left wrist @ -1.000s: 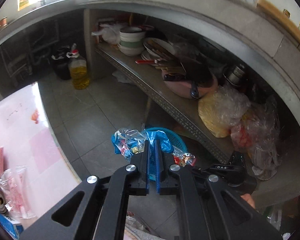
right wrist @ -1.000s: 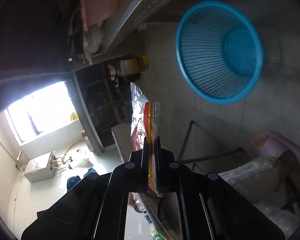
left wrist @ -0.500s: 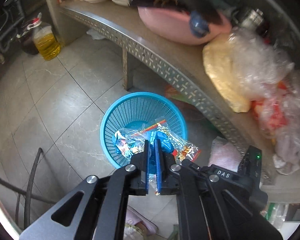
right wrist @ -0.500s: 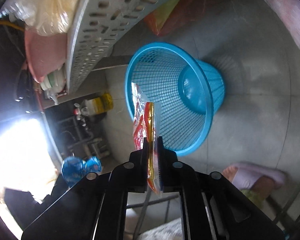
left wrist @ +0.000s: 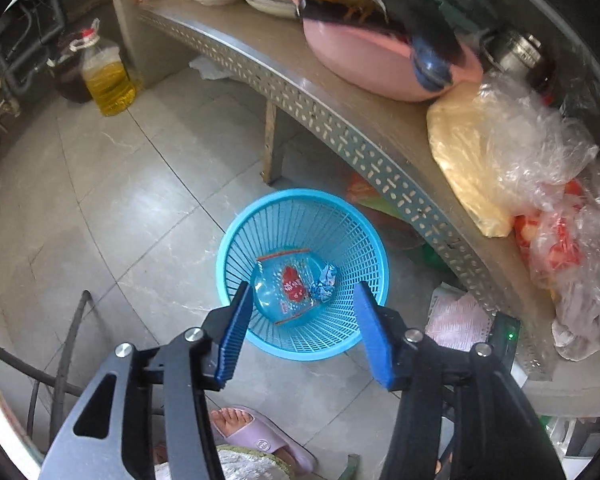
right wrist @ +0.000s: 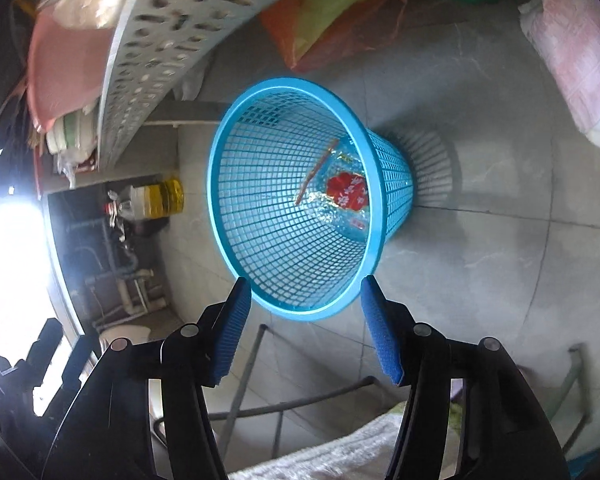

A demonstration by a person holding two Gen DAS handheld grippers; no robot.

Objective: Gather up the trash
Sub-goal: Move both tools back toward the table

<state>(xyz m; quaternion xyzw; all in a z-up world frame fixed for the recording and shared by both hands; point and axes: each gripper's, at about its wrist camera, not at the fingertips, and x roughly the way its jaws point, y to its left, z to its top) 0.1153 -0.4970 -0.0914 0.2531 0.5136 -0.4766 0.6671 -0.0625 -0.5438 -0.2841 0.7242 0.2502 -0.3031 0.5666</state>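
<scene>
Both wrappers, pinched a second ago, now lie in the blue basket (left wrist: pixel 370 236) on the floor: clear red-printed bag (left wrist: pixel 290 288), crumpled blue wrapper (left wrist: pixel 325 282) beside it (our left gripper (left wrist: pixel 302 330) and right gripper (right wrist: pixel 306 326) opening, nothing between), delivery done.

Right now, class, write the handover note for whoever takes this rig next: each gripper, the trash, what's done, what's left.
Left gripper: jaws opening, nothing between them, above the basket.
Right gripper: jaws opening, empty too, by the basket rim.
Trash: clear wrapper and crumpled blue wrapper lie in the basket.
Done: both pieces are in.
Left: draw both grippers back; look for more trash, none certain in view.
</scene>
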